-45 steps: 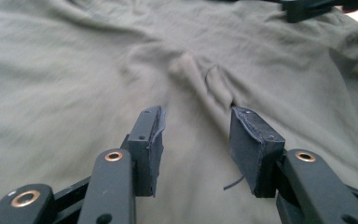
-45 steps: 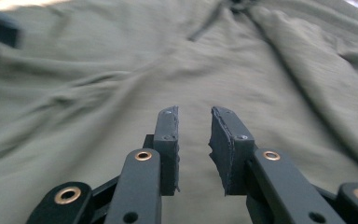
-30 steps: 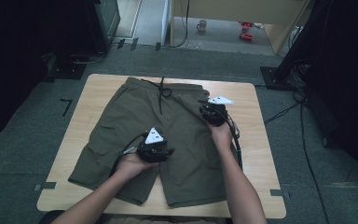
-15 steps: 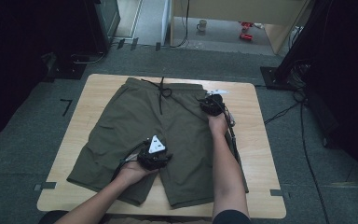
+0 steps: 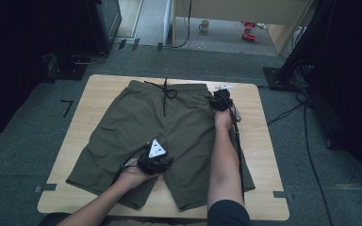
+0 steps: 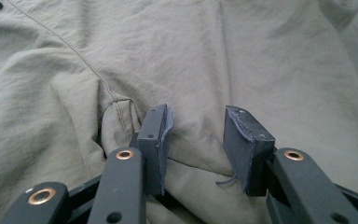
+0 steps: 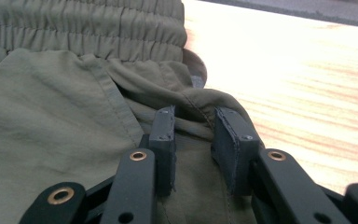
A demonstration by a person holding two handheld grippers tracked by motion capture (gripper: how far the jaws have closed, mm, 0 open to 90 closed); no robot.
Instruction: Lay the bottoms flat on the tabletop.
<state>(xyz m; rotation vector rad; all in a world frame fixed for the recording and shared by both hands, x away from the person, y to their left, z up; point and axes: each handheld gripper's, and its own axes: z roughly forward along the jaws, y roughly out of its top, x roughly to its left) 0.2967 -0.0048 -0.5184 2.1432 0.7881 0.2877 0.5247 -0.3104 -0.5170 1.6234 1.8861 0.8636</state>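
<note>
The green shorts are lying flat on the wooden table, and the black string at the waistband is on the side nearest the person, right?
Not quite. The shorts do lie flat on the wooden table, but the black string at the waistband is on the far side, away from the person. The leg openings are nearest them. The high view shows it.

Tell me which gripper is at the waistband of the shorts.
The right gripper: it sits at the elastic waistband corner of the olive shorts, near the table's far edge. The left gripper rests lower, at the crotch seam.

Both grippers (image 5: 154, 162) (image 5: 220, 100) low, fingers (image 6: 153, 135) parted.
</note>
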